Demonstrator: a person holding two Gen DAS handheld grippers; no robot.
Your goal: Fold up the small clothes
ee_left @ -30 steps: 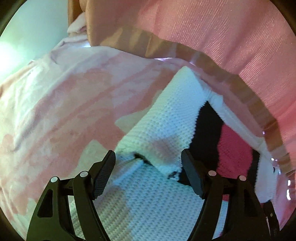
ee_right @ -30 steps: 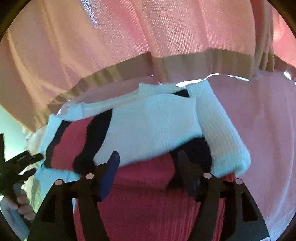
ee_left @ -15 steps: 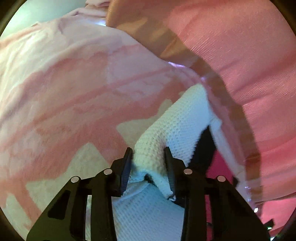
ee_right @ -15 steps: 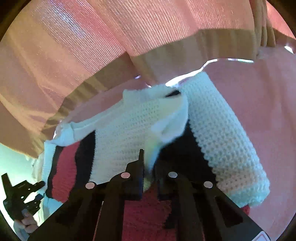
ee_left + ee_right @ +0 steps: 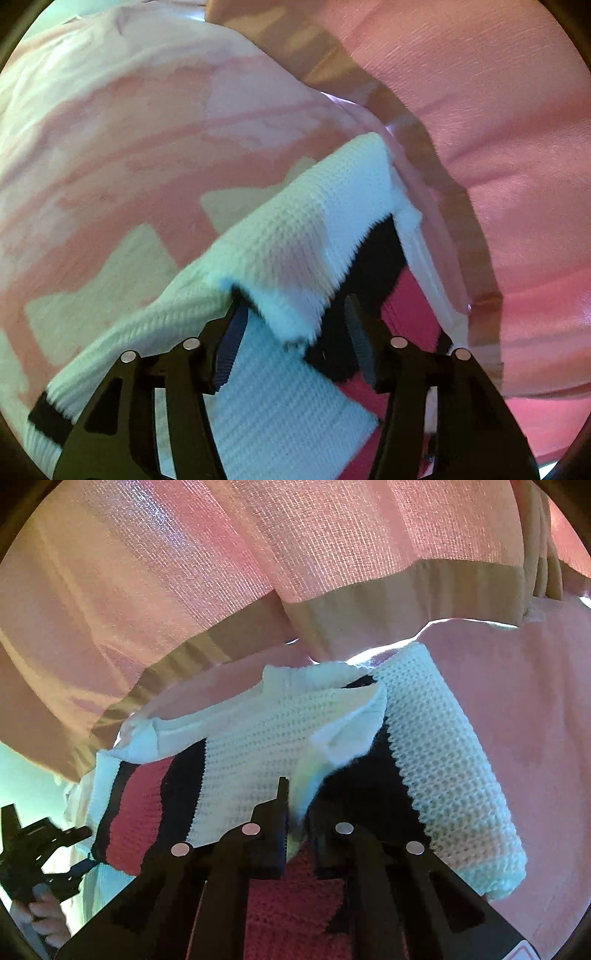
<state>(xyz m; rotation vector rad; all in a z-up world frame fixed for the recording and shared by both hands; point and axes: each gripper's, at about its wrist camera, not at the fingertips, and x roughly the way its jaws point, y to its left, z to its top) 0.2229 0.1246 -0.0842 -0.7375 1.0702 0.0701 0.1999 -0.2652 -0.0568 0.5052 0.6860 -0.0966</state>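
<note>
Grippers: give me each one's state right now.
Left gripper: open, sweater edge between its fingers.
Right gripper: closed on the sweater.

There are no words, numbers or brand names to read in either view. A small red and white sticker (image 5: 526,953) sits at the bottom right edge of the right wrist view, but it is cut off and too small to make out.
</note>
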